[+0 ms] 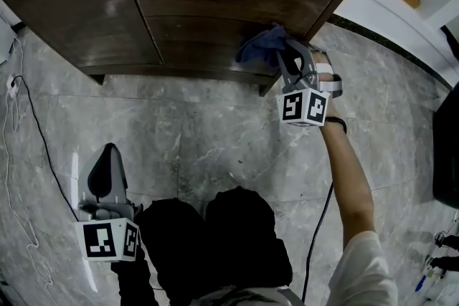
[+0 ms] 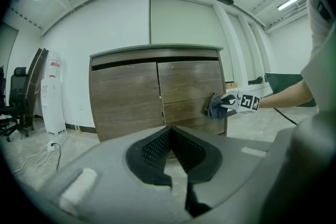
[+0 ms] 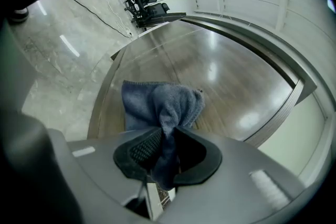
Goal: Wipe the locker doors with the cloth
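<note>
The dark wooden locker [image 1: 215, 3] has two doors side by side and stands on a grey stone floor. My right gripper [image 1: 282, 57] is shut on a blue cloth [image 1: 259, 45], which presses against the lower right corner of the right door. In the right gripper view the cloth [image 3: 157, 102] bunches out of the gripper [image 3: 167, 141] onto the door [image 3: 226, 71]. My left gripper [image 1: 107, 158] hangs low at the left, well away from the locker, shut with nothing in it. Its view looks along the gripper [image 2: 169, 136] at both doors [image 2: 131, 97] and the cloth [image 2: 214, 106].
A white cable [image 1: 36, 125] runs over the floor at the left from a plug [image 1: 11, 86]. A white water dispenser [image 2: 54, 94] and an office chair [image 2: 13, 99] stand left of the locker. The person's dark legs [image 1: 215, 233] are below. A dark object [image 1: 448, 147] stands at the right edge.
</note>
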`<state>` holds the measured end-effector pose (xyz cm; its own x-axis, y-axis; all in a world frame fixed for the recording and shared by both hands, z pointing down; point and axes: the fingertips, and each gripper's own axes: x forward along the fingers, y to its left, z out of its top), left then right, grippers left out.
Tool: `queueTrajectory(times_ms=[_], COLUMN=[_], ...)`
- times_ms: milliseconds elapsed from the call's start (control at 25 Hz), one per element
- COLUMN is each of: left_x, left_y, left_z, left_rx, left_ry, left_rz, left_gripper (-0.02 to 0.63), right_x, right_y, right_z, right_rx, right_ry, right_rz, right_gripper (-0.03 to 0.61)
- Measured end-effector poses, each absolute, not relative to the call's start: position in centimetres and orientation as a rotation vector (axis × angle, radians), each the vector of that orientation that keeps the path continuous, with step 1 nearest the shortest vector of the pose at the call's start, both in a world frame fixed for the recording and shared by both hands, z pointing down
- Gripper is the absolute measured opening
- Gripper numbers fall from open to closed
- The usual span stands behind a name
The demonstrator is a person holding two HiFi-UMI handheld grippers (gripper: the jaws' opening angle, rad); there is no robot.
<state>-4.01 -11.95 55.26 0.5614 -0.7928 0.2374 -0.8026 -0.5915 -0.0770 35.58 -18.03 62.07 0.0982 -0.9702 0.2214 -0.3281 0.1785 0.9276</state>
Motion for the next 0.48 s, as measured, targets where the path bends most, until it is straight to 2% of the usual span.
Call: queueTrajectory(times_ms=[480], left_x=[-3.6], left_y=[-12.2], left_z=[56.9], left_rx=[2.724], left_ry=[-1.402], left_rz=[0.421], left_gripper=[0.002], right_x=[35.2], right_y=[-17.9], right_z=[71.1], right_rx=[1.28], right_ry=[-1.485], right_rz=[-0.634], right_gripper=[0.074])
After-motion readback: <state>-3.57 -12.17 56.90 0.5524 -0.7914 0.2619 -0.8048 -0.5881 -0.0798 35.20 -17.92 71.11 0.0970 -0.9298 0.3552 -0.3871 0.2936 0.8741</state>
